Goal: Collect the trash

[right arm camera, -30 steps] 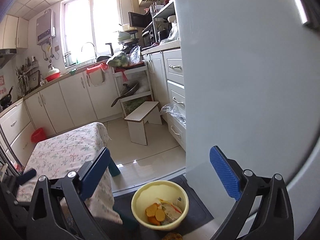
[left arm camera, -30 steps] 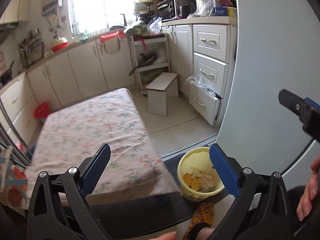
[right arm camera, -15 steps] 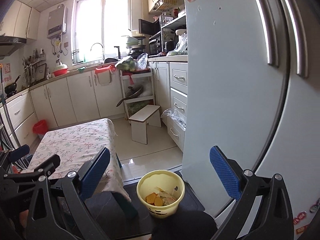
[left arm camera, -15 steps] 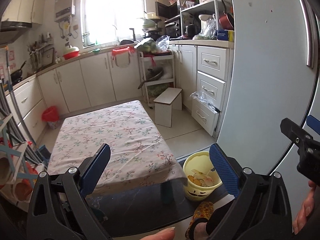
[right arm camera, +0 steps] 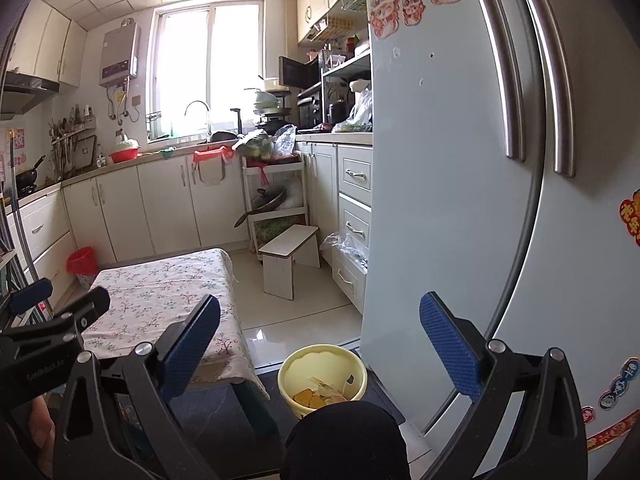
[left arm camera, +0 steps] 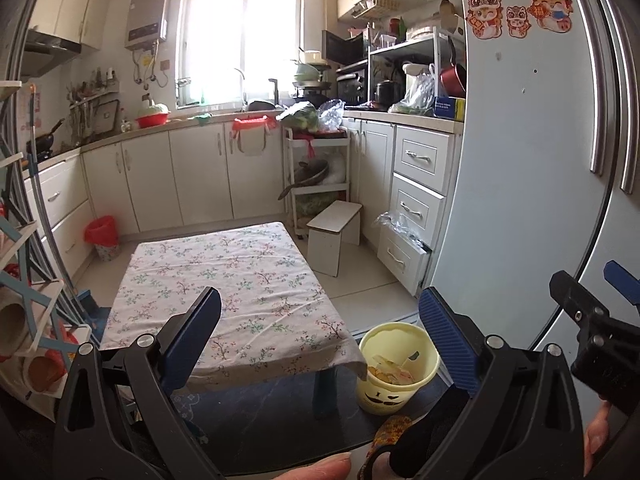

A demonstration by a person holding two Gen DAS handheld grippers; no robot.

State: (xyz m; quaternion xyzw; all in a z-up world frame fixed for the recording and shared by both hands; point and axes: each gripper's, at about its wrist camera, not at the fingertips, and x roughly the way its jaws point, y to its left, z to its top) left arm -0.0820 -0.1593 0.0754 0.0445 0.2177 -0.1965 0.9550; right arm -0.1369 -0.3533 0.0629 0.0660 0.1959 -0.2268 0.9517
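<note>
Fridge [left arm camera: 520,184] on right, floral-cloth desk [left arm camera: 232,292] centre, bare of trash. Yellow bin [left arm camera: 394,364] on dark mat just beside desk corner — peels and scraps already inside. Left hand-held gripper [left arm camera: 320,332] released, empty; right hand-held gripper [right arm camera: 320,340] likewise released, empty. Step judged: collecting finished or nearly so — next move calls for spotting leftover trash, none visible.
</note>
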